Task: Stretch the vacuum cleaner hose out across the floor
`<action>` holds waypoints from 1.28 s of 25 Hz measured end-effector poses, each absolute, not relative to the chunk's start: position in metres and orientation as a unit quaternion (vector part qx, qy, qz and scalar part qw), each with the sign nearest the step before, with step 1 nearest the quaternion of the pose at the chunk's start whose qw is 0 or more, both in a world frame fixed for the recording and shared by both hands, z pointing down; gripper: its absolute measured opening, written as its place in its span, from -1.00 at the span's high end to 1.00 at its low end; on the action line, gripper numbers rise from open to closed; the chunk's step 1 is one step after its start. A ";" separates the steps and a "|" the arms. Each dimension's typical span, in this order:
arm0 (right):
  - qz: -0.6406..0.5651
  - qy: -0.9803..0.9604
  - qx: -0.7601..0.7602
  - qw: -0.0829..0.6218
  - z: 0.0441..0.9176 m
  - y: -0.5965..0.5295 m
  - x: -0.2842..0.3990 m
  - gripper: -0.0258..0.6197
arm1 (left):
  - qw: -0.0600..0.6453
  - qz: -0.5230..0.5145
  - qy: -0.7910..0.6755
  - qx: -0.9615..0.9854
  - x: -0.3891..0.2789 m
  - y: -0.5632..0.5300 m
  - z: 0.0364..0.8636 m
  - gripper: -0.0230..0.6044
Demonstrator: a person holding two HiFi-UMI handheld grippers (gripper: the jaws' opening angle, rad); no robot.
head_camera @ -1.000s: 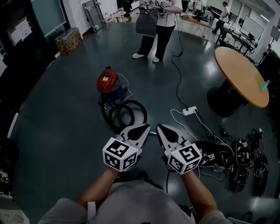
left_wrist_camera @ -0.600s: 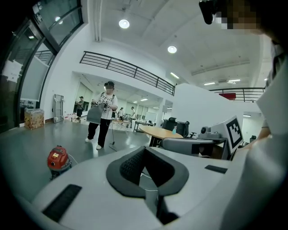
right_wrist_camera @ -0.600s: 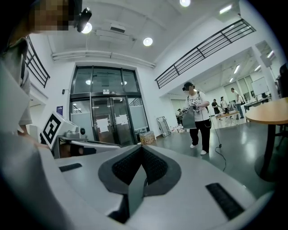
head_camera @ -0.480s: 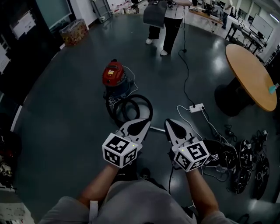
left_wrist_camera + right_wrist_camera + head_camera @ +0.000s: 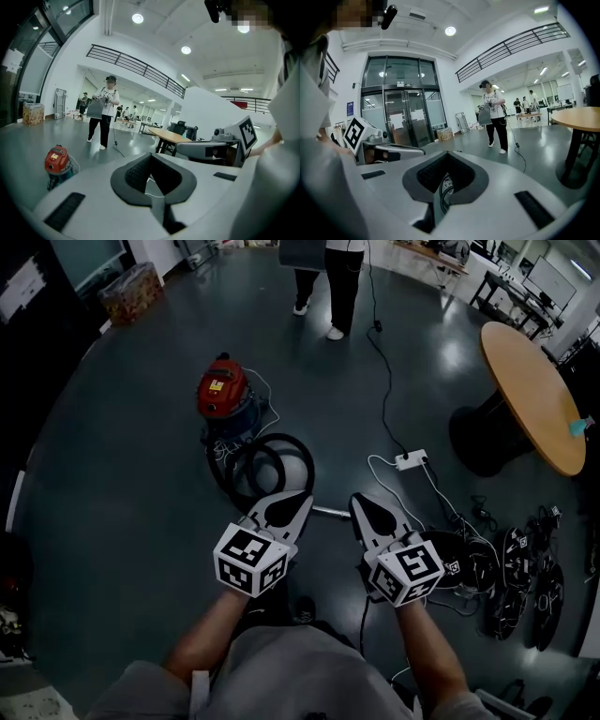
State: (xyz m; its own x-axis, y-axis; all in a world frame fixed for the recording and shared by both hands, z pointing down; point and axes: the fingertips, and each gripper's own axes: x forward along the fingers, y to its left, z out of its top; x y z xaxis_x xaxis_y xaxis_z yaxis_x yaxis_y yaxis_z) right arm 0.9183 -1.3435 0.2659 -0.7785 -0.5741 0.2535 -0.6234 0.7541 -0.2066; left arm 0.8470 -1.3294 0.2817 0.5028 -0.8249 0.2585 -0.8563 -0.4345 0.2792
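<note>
Claws [image 5: 300, 502] [image 5: 362, 500] two, closed; hose [image 5: 277, 438] one

Head view: high, facing steeply down at the floor [image 5: 122, 484].
Left gripper view: low, level, close behind its jaws.
Right gripper view: likewise.
Shared by all: standing person [image 5: 328, 287], round table [image 5: 534, 395].
Head and left only: vacuum cleaner [image 5: 223, 390].

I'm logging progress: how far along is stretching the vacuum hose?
Done: nothing; the hose lies coiled beside the vacuum cleaner. In hand: nothing; left gripper and right gripper are shut, empty. Left: grasping the hose and stretching it out.
</note>
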 end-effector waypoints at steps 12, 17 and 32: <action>0.142 -0.911 0.345 0.178 0.334 -1.432 0.850 0.90 | 0.255 0.071 -0.470 0.842 0.768 -1.416 0.357 0.90; 0.154 -0.898 0.356 0.208 0.367 -1.462 0.835 0.90 | 0.280 0.084 -0.453 0.842 0.751 -1.441 0.394 0.90; 0.182 -0.898 0.274 0.292 0.529 -1.508 0.844 0.90 | 0.321 0.137 -0.492 0.798 0.749 -1.486 0.537 0.90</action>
